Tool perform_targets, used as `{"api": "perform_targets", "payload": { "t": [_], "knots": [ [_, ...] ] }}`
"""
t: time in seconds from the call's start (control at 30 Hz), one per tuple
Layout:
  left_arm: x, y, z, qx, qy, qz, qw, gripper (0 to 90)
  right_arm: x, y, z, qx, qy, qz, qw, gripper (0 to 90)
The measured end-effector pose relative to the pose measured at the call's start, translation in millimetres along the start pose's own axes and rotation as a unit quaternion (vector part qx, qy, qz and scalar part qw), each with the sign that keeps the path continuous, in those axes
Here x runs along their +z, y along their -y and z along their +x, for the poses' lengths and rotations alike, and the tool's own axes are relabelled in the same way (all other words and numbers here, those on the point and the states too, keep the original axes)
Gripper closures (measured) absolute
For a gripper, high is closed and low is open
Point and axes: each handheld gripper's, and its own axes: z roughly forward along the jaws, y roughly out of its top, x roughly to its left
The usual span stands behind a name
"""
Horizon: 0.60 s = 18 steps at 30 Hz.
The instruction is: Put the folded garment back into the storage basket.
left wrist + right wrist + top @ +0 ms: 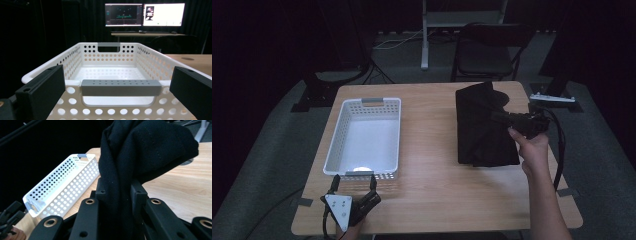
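Resting on the right half of the wooden table (432, 165), a soft black knit cloth (482, 127) lies folded; the right gripper (117, 192) pinches a bunched fold. Before the perforated white plastic basket (367, 137), the left gripper (353, 186) gapes wide, empty.

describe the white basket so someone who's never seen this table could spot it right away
Start at the wooden table and look to its left half, opposite the black cloth. The white basket lies there: a rectangular plastic tray with perforated walls and grey handles at both short ends.
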Motion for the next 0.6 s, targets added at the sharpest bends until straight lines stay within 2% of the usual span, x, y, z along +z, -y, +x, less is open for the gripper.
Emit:
{"api": "perform_targets", "payload": {
  "t": [0.33, 0.6],
  "knots": [
    [-0.7, 0.3, 0.5, -0.001, 0.003, -0.003, 1.0, 1.3, 18.4, -1.3, 10.0, -0.003, -0.019, 0.003, 0.9998, 74.5],
    [-0.8, 0.3, 0.6, -0.001, 0.003, -0.004, 1.0, 1.3, 26.0, -7.7, 18.3, -0.002, -0.031, -0.004, 0.9995, 74.5]
  ]
}}
